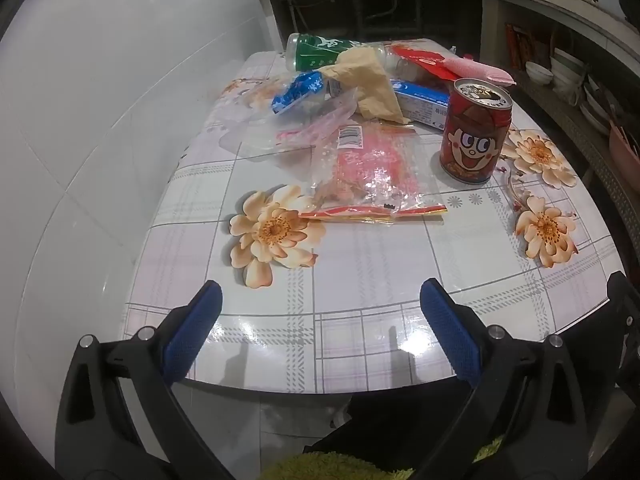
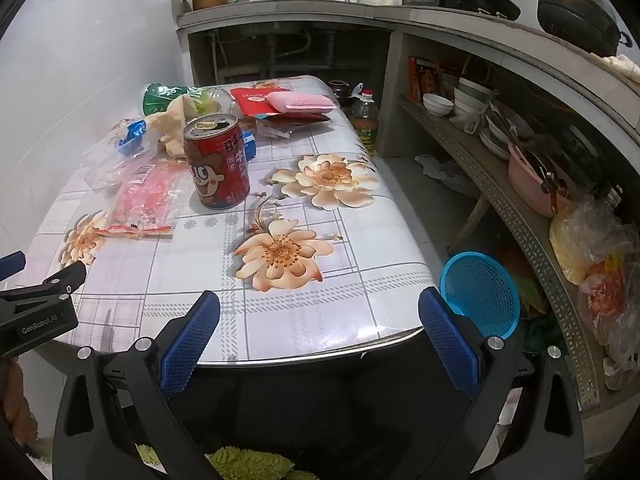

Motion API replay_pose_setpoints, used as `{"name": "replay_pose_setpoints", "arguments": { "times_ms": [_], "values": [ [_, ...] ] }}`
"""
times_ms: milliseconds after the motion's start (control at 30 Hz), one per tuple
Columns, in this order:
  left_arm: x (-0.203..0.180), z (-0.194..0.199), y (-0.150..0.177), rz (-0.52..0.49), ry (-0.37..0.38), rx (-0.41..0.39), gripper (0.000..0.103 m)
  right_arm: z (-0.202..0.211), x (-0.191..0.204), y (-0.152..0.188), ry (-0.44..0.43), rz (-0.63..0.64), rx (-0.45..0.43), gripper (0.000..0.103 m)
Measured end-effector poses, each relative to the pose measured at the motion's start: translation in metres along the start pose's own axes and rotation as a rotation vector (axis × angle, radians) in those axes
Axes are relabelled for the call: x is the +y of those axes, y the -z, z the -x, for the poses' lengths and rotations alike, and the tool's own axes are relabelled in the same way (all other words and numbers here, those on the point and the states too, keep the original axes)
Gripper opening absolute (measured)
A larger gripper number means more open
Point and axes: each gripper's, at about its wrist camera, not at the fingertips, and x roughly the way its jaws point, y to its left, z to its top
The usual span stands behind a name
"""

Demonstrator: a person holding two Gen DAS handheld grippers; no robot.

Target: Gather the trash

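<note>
Trash lies on a flowered table point(image 1: 360, 280) point(image 2: 280, 320). A red drink can point(image 1: 474, 130) point(image 2: 218, 160) stands upright, its top open. A clear bag with red contents point(image 1: 376, 168) point(image 2: 144, 196) lies in front of it. Behind are a crumpled tan paper point(image 1: 368, 80) point(image 2: 174, 124), a blue wrapper point(image 1: 298, 90) point(image 2: 132, 136), a green-labelled bottle point(image 1: 316, 50) point(image 2: 168, 96), a blue box point(image 1: 422, 102), a red packet point(image 2: 256, 102) and a pink pack point(image 2: 302, 102). My left gripper point(image 1: 320, 304) and right gripper point(image 2: 318, 312) are open and empty over the table's near edge.
A blue mesh basket point(image 2: 480, 292) stands on the floor right of the table. Shelves with bowls point(image 2: 460, 100) and bags run along the right. An oil bottle point(image 2: 364, 120) stands behind the table. A white wall point(image 1: 100, 120) is at the left.
</note>
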Motion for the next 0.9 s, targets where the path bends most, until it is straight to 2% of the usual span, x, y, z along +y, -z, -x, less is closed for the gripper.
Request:
{"name": "replay_pose_setpoints", "arguments": {
  "times_ms": [900],
  "values": [
    [0.0070,0.0005,-0.0044,0.001,-0.007,-0.008,0.096,-0.0005,0.0074,-0.0038,-0.010,0.014,-0.006,0.097]
  ]
}}
